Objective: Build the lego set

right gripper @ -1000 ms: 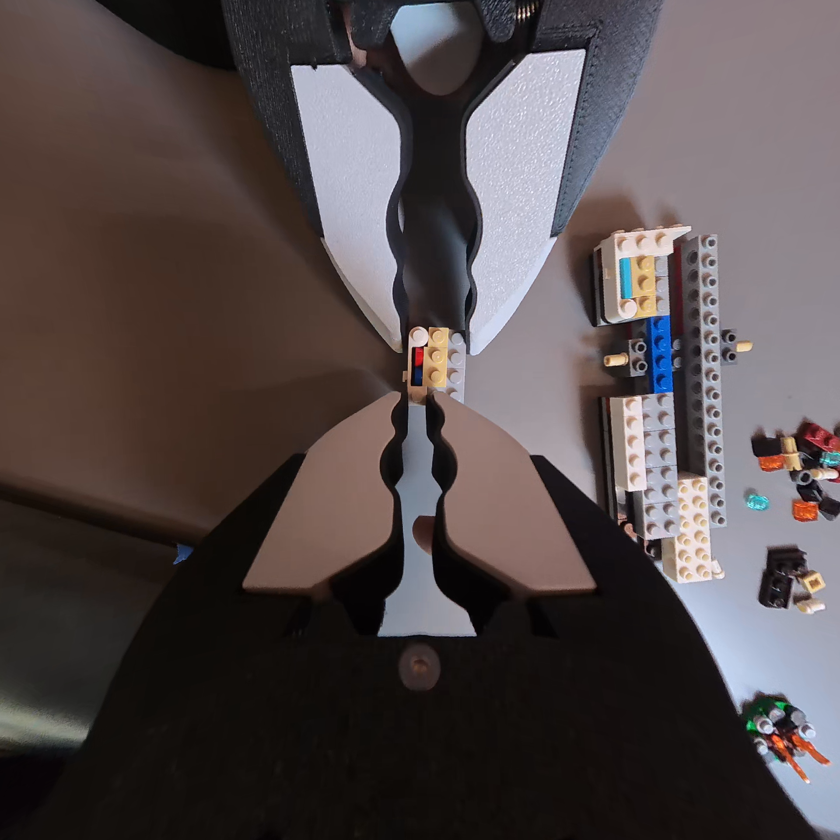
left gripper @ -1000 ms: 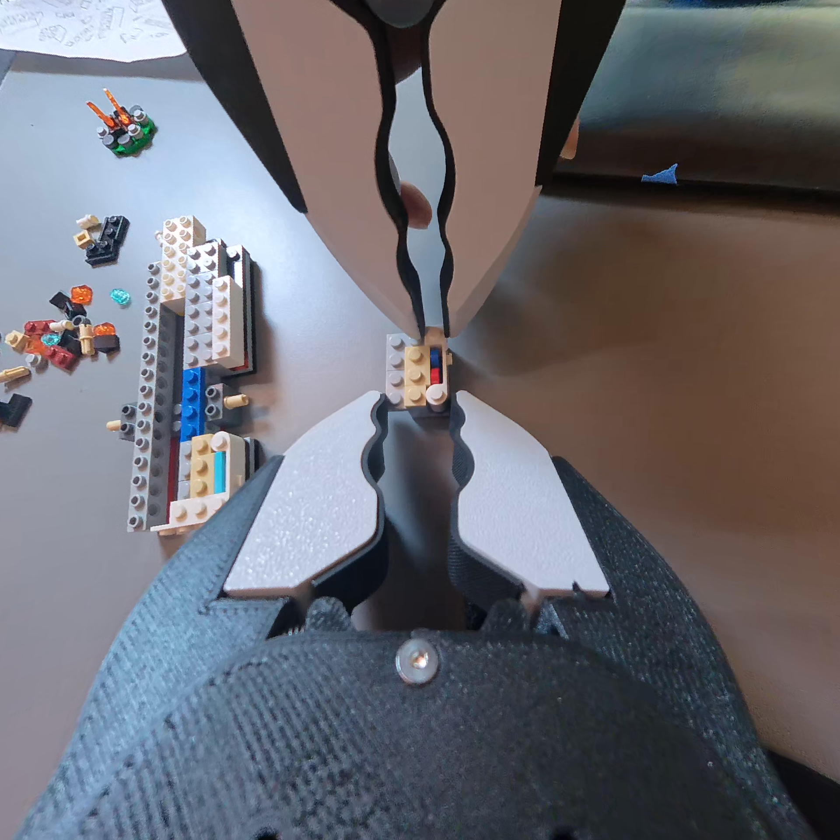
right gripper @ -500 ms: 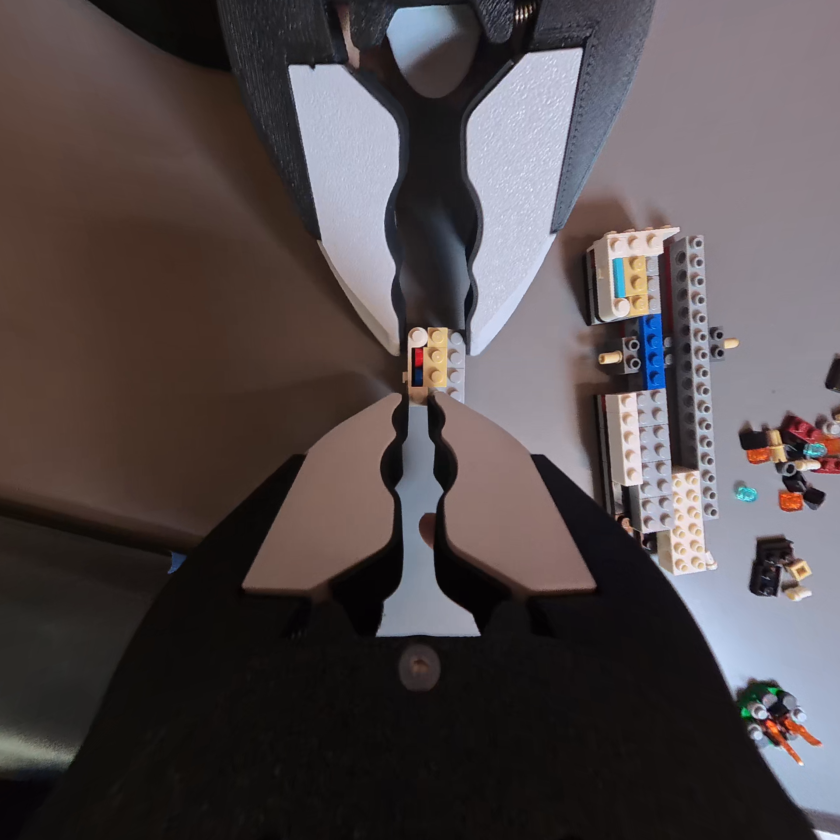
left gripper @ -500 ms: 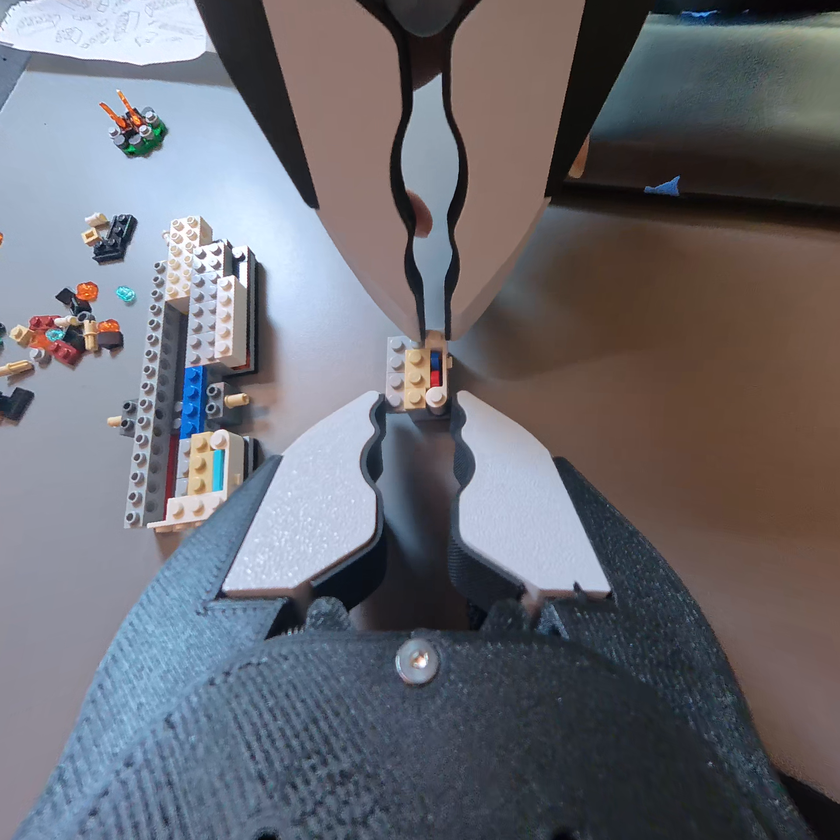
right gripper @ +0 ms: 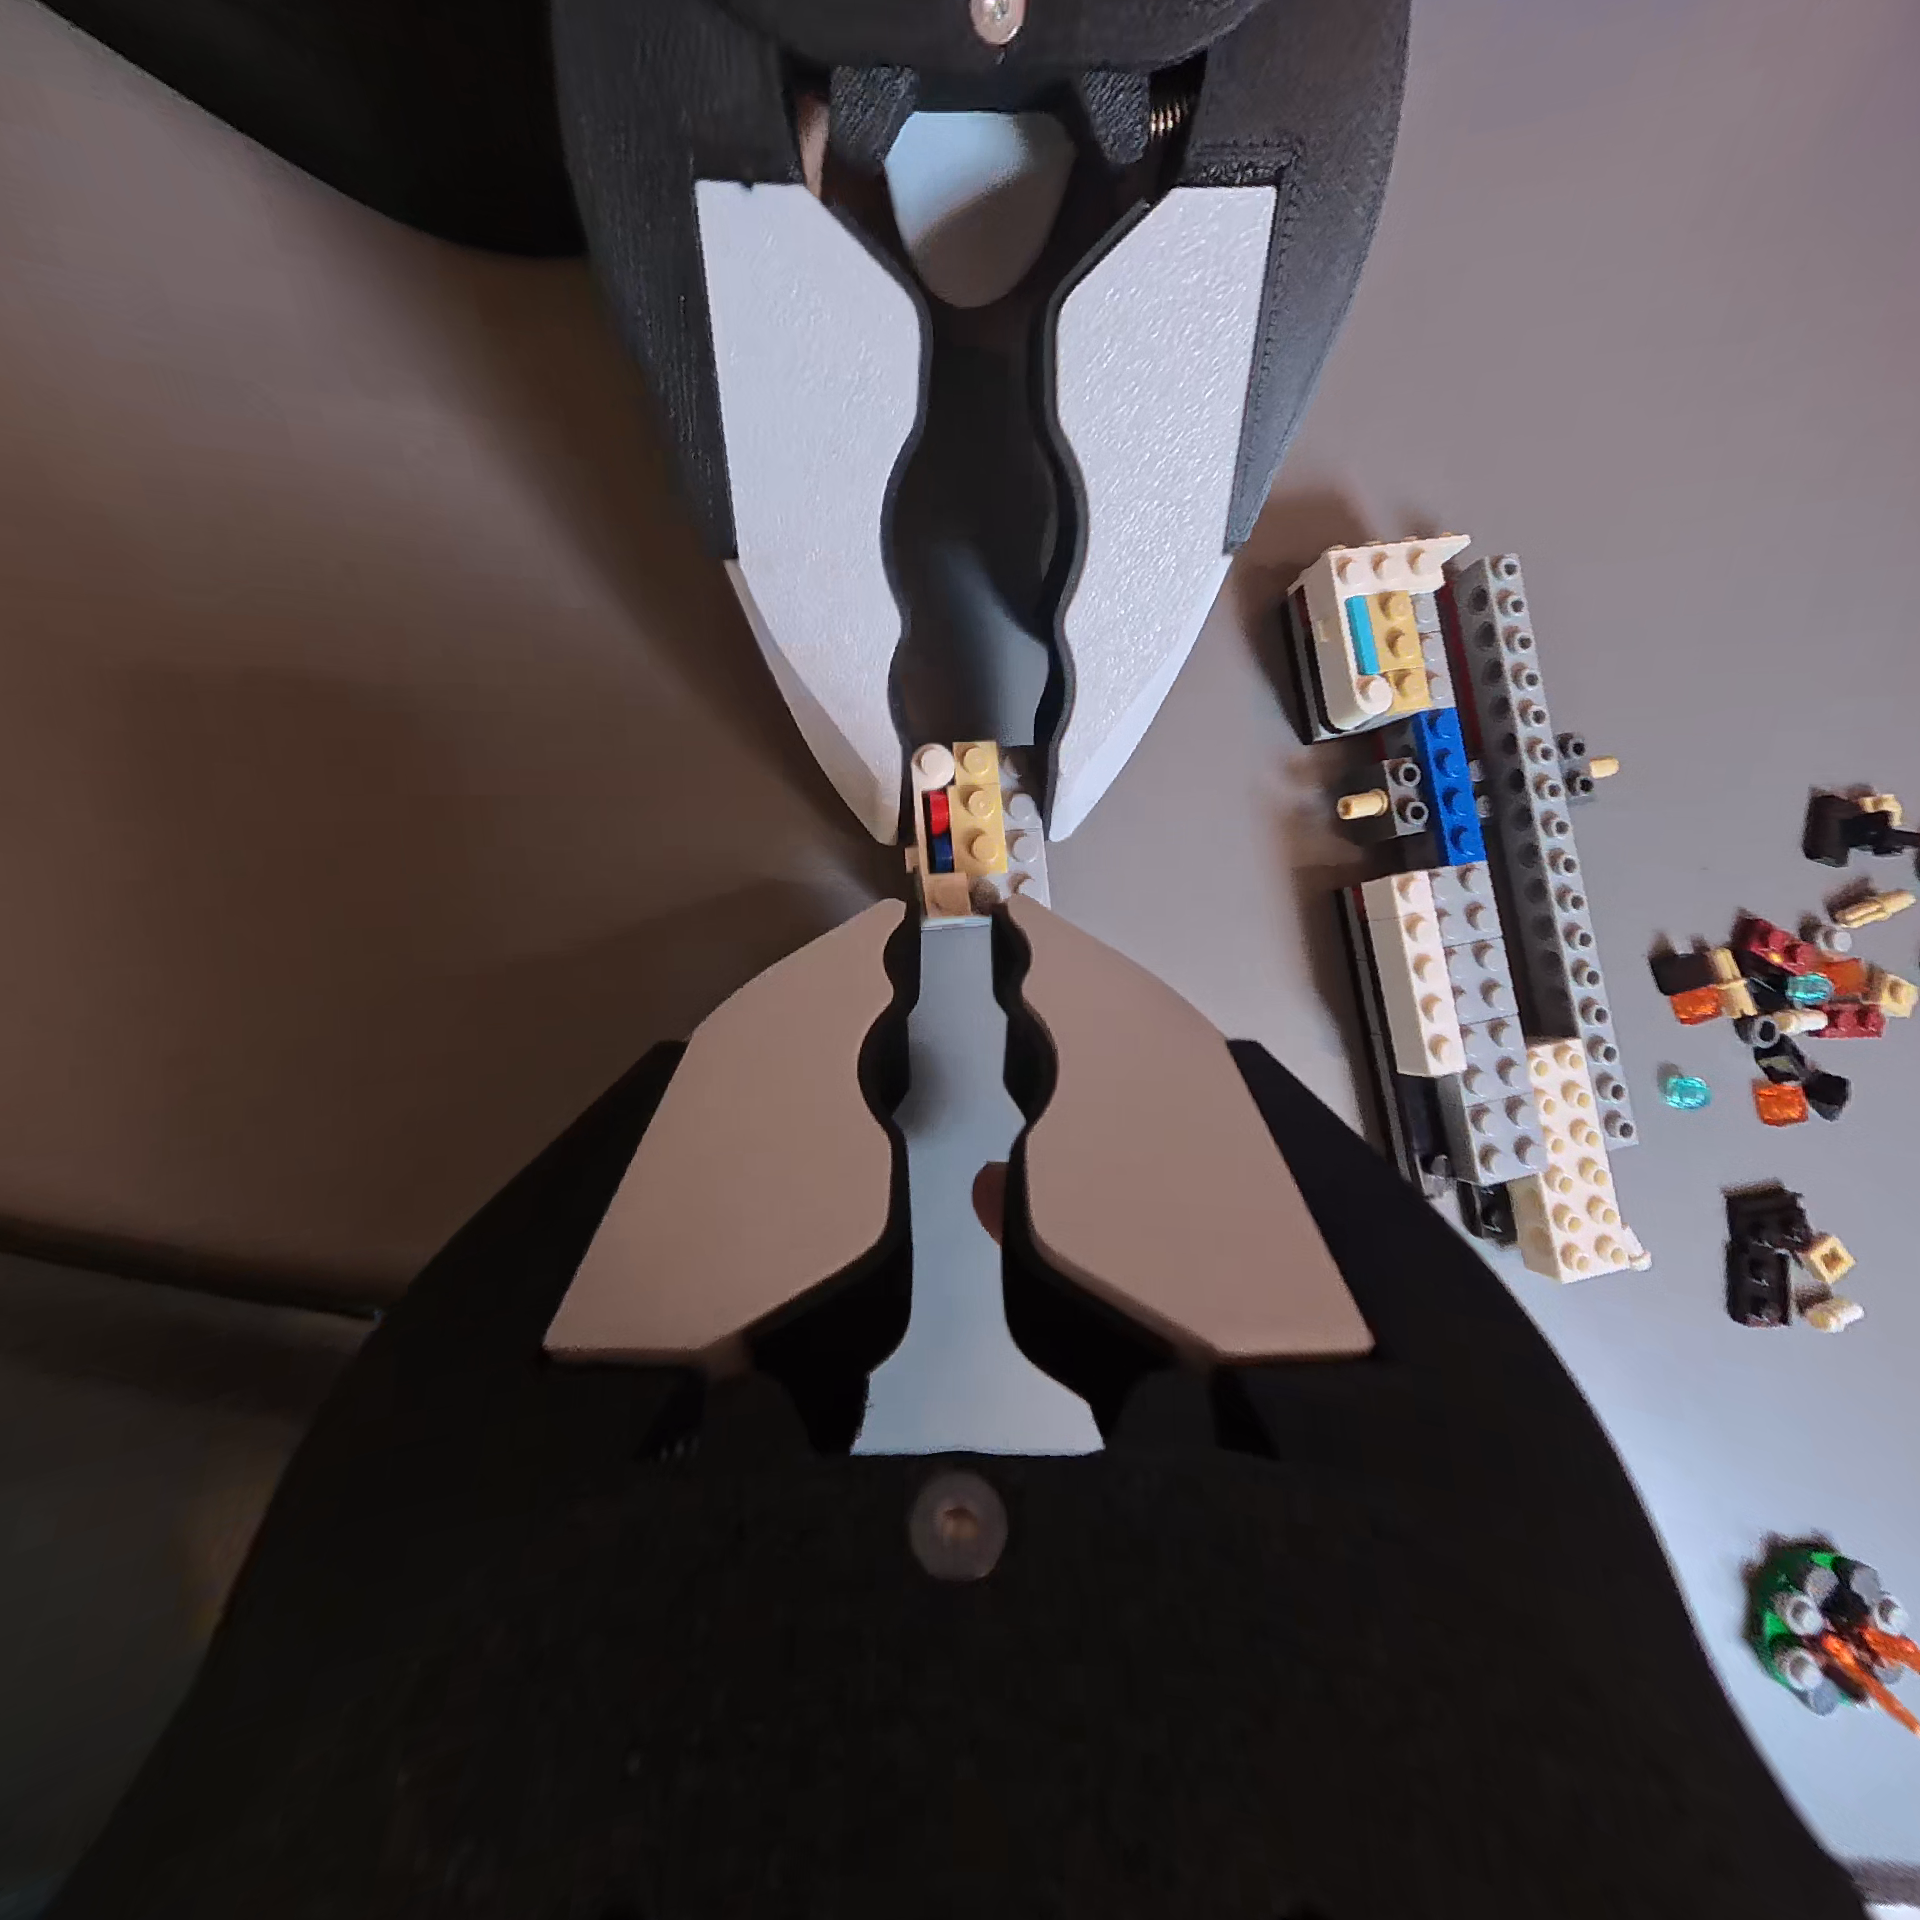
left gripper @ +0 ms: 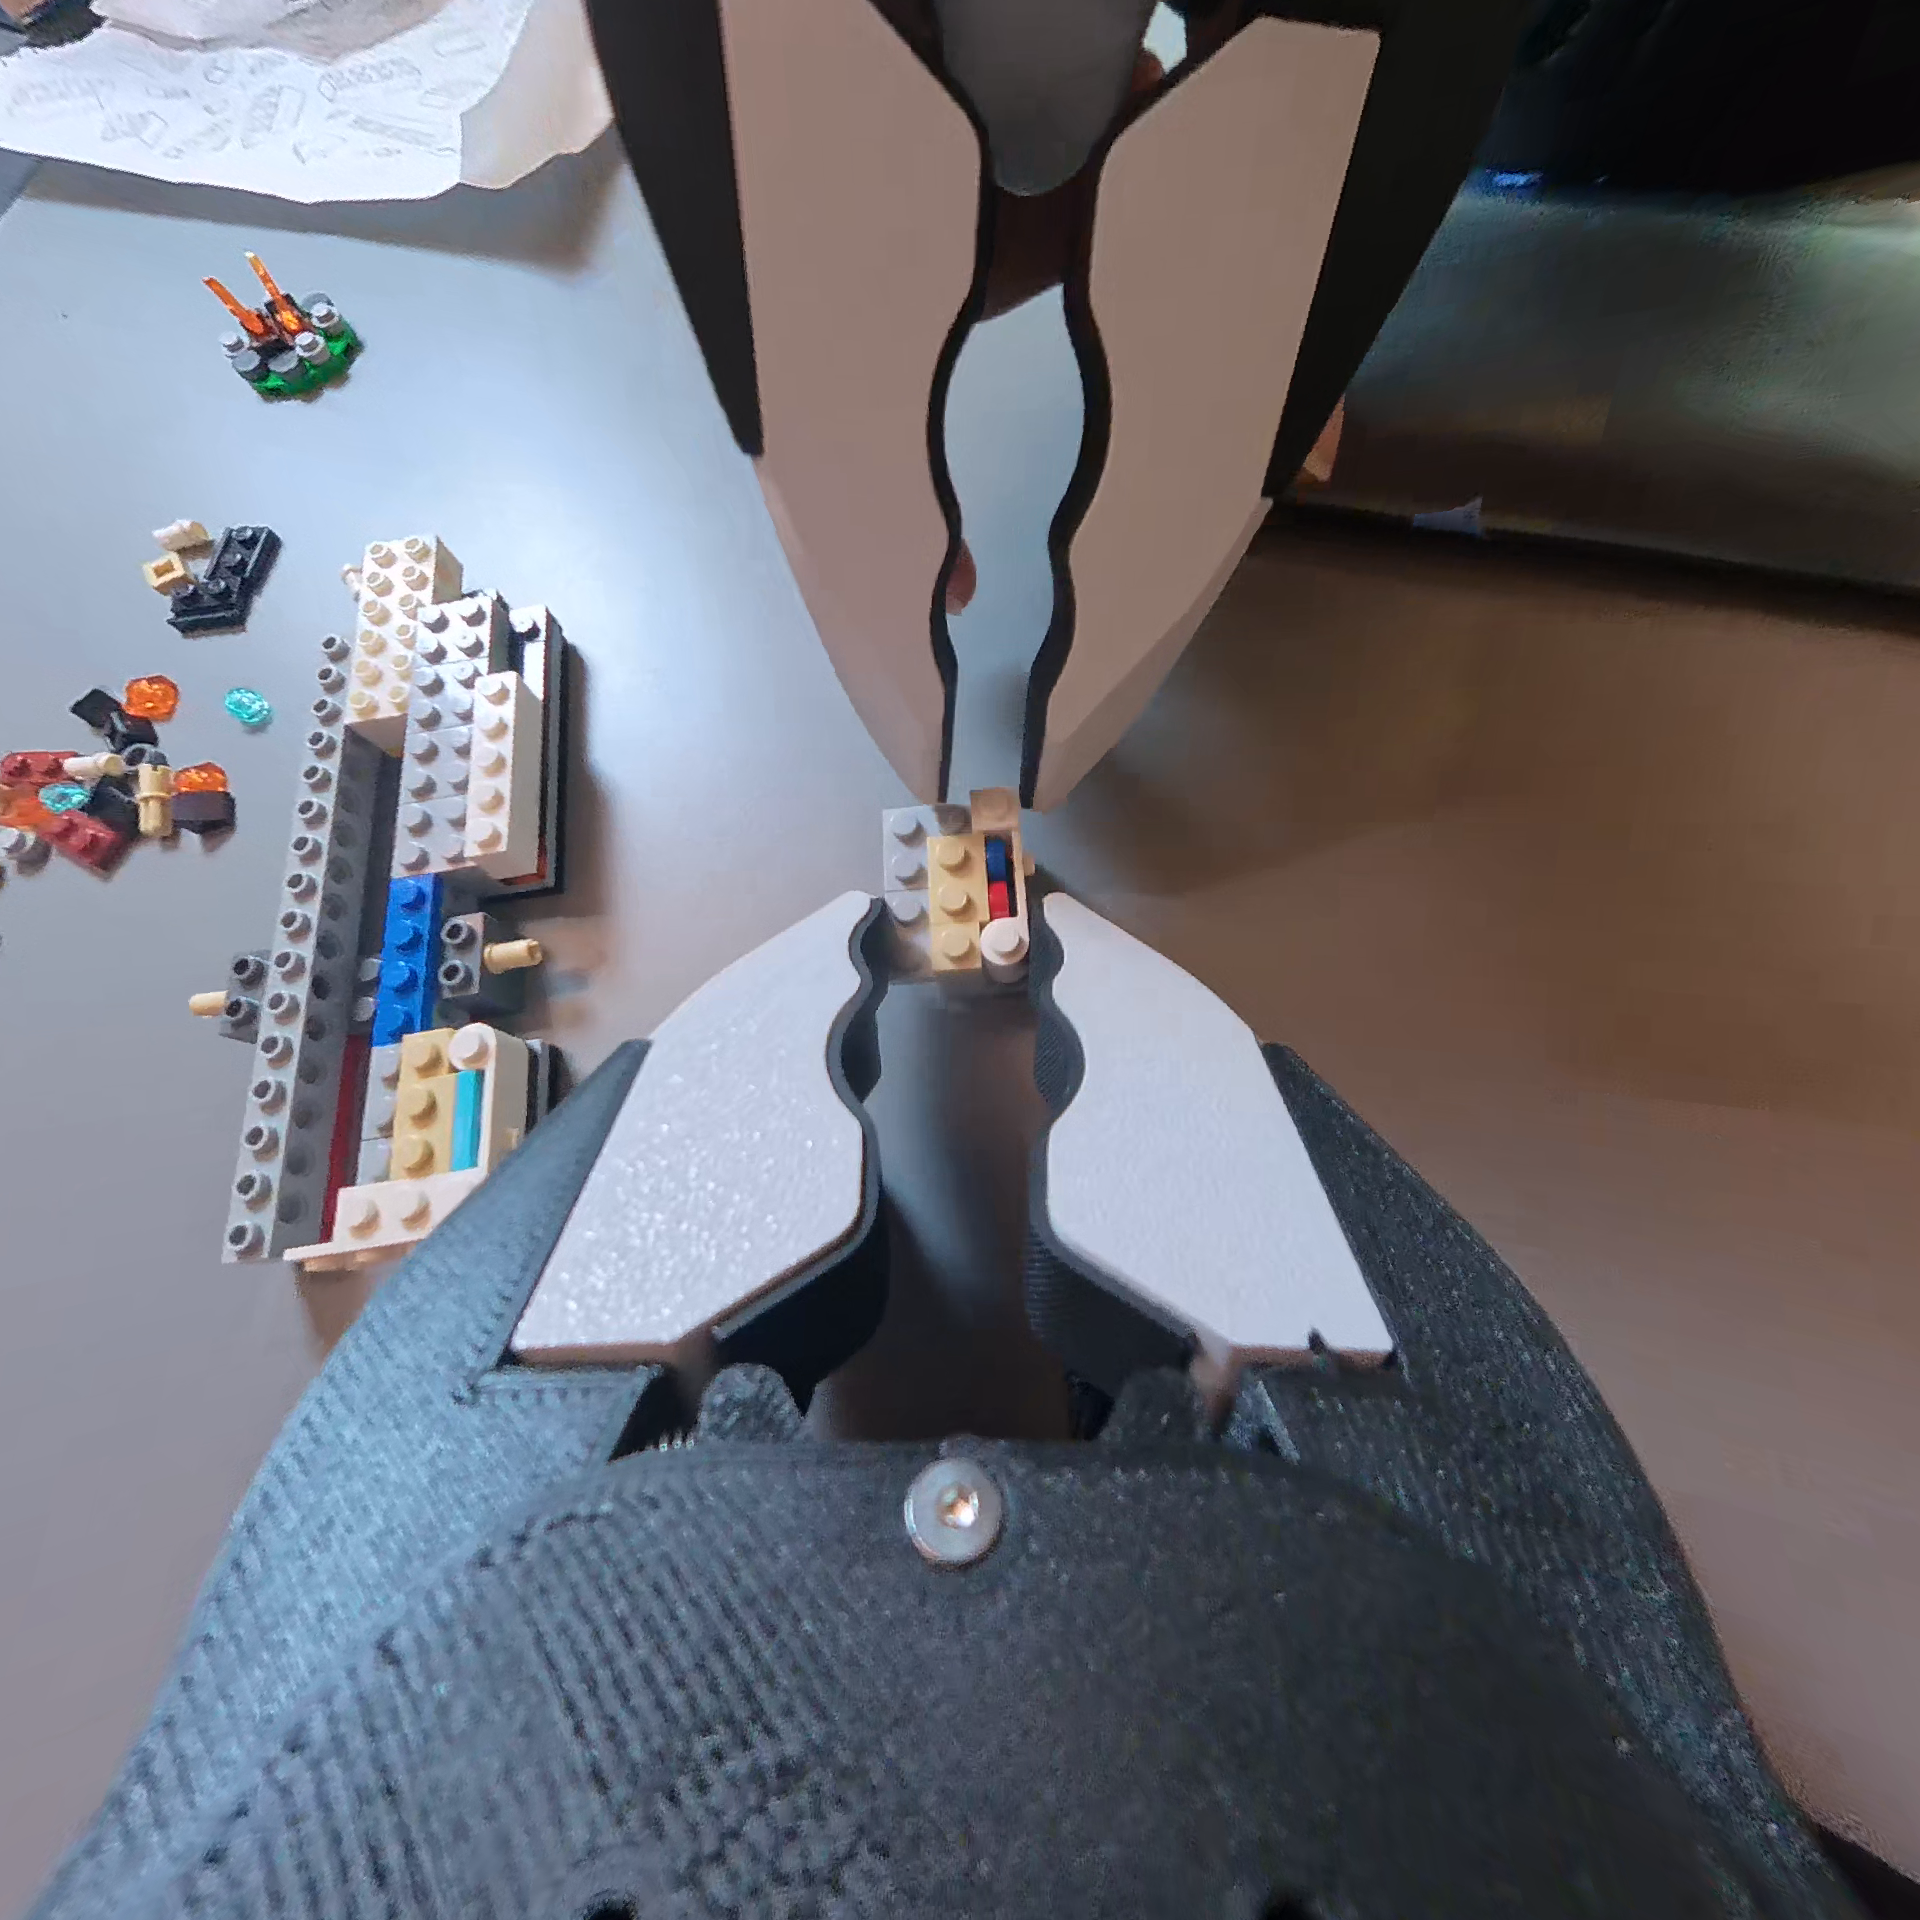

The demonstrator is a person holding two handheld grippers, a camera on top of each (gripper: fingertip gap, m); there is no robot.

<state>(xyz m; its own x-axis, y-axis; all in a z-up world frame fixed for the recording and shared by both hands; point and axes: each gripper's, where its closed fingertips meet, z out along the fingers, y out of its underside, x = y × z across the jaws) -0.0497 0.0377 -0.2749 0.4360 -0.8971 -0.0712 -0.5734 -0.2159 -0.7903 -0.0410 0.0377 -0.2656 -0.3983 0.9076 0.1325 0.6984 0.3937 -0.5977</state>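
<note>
both grippers, left [left gripper: 956,925] and right [right gripper: 961,909], clamp their fingers on opposite ends of one small brick block [left gripper: 961,883] above the bench [left gripper: 1455,935].

No writing here that can be made out. The one printed thing is the white paper sheet [left gripper: 301,99] at the far left of the grey table [left gripper: 623,436] in the left wrist view; it shows faint line drawings of brick parts, with any lettering too small and blurred to tell. Nothing legible in the right wrist view either.
</note>
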